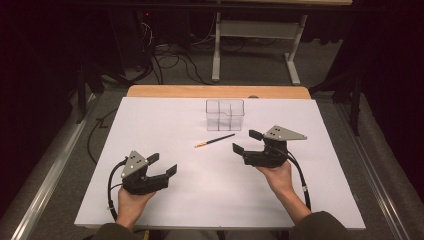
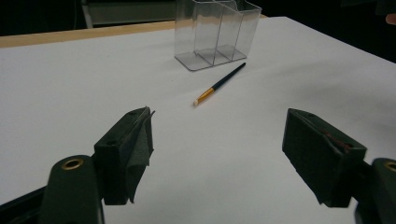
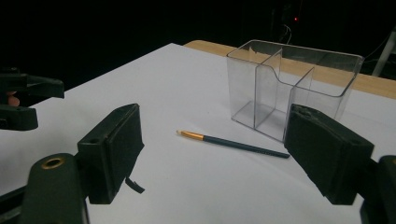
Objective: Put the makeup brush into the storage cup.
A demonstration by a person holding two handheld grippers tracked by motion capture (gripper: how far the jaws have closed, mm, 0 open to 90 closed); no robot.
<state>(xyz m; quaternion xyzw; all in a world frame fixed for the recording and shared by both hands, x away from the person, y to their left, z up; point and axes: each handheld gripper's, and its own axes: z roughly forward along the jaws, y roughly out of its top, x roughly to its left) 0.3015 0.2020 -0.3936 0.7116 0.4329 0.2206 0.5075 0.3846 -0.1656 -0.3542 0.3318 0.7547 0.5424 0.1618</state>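
Observation:
A thin dark paintbrush (image 1: 215, 140) with a gold ferrule and a pale tip lies flat on the white sheet (image 1: 210, 200), just in front of a clear plastic organizer (image 1: 225, 114) with several compartments. My left gripper (image 1: 163, 163) rests open at the near left, well short of the brush. On the right, my right gripper (image 1: 246, 141) stands open beside the brush's dark end, not touching it. In the left gripper view the paintbrush (image 2: 219, 84) and organizer (image 2: 217, 32) lie ahead of the left gripper (image 2: 219, 140). The right gripper (image 3: 215, 149) sits close behind the paintbrush (image 3: 233, 143), with the organizer (image 3: 289, 88) beyond.
The sheet covers a wooden table whose far edge (image 1: 215, 91) shows behind the organizer. Cables (image 1: 170, 60) and a grey stand frame (image 1: 255, 45) are on the floor beyond. A metal rail (image 1: 55, 170) runs along the left. The left gripper (image 3: 23, 100) appears at the far left of the right gripper view.

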